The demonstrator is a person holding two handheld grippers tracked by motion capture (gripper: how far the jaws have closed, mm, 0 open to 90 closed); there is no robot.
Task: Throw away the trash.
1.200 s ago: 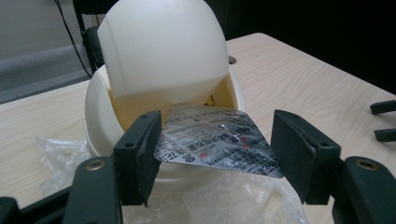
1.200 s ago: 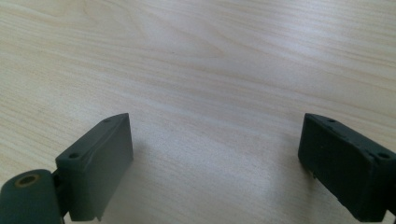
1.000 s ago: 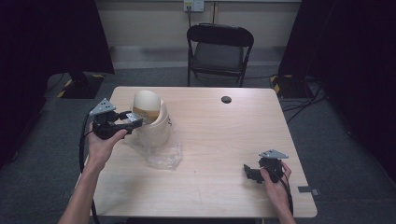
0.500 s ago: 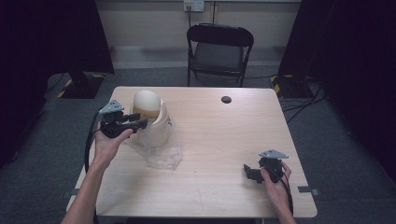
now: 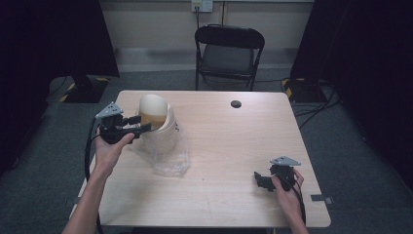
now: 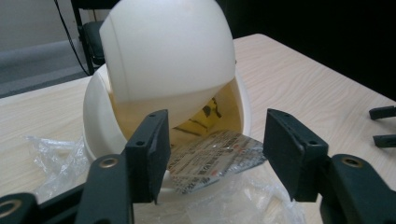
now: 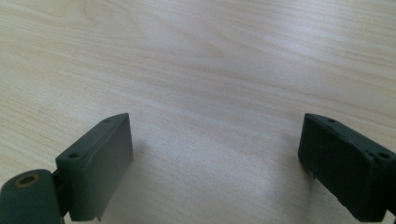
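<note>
The left gripper has just been opening its jaws beside a silver foil wrapper that is lying on the rim of the cream plastic swing-lid bin, pads apart from it. The right gripper is resting wide open on the wooden table.

Print on the foil packet, too blurred to read
</note>
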